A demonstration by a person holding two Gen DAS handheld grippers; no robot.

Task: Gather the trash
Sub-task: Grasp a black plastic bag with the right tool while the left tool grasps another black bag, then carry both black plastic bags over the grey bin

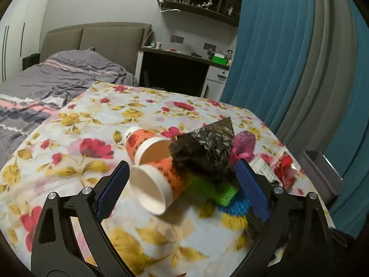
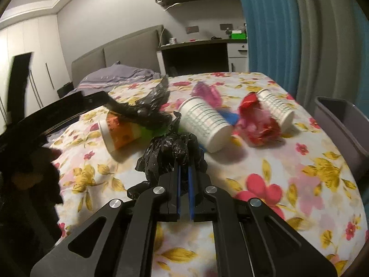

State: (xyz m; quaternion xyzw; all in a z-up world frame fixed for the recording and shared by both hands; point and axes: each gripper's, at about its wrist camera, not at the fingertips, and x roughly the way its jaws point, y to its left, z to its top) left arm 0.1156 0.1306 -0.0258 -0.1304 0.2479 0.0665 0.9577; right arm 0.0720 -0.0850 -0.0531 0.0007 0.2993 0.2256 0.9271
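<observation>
Trash lies on a floral tablecloth point(image 1: 76, 129). In the left wrist view my left gripper point(image 1: 182, 184) is open around an orange paper cup point(image 1: 159, 184) lying on its side, with a second orange cup point(image 1: 143, 143) behind and a black plastic bag point(image 1: 205, 150) over a green sponge point(image 1: 214, 189). In the right wrist view my right gripper point(image 2: 183, 175) is shut on a crumpled black plastic bag point(image 2: 170, 154). Beyond it lie two white cups point(image 2: 205, 124), point(image 2: 276, 108), a red wrapper point(image 2: 258, 120), a pink bag point(image 2: 207, 92) and the orange cup point(image 2: 120, 131).
A grey bin point(image 2: 343, 120) stands at the table's right edge, also seen in the left wrist view point(image 1: 322, 173). Blue curtains point(image 1: 288, 57) hang on the right. A bed point(image 1: 46, 80) lies behind the table, a desk point(image 1: 184, 57) beyond. The left gripper's black frame point(image 2: 57, 108) crosses the right view.
</observation>
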